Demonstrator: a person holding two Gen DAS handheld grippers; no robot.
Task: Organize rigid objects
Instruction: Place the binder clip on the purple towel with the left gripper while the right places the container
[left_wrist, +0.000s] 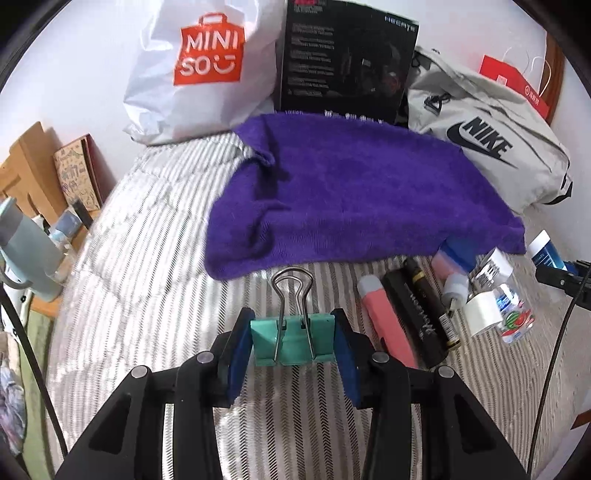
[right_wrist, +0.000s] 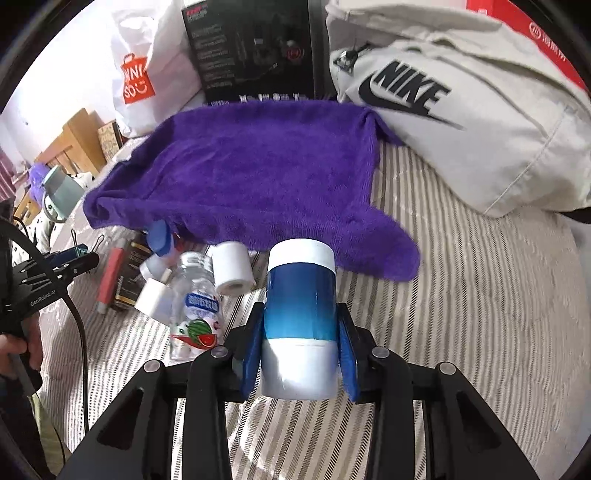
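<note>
My left gripper (left_wrist: 293, 341) is shut on a teal binder clip (left_wrist: 291, 341) and holds it above the striped bed cover, in front of a purple towel (left_wrist: 354, 192). My right gripper (right_wrist: 301, 347) is shut on a blue and white tube (right_wrist: 301, 317), its white cap toward the towel (right_wrist: 251, 173). A pile of small items lies between them: a pink tube (left_wrist: 388, 325), a black box (left_wrist: 417, 321), a clear bottle (right_wrist: 197, 302), white rolls (right_wrist: 232, 267) and a blue-capped container (right_wrist: 160, 236). The left gripper also shows in the right wrist view (right_wrist: 70, 258).
Behind the towel stand a white Miniso bag (left_wrist: 199, 70), a black box (left_wrist: 347, 59) and a grey Nike bag (left_wrist: 491, 144). A red bag (left_wrist: 517, 81) lies at the far right. A bedside table with a pale bottle (left_wrist: 22, 243) is at the left.
</note>
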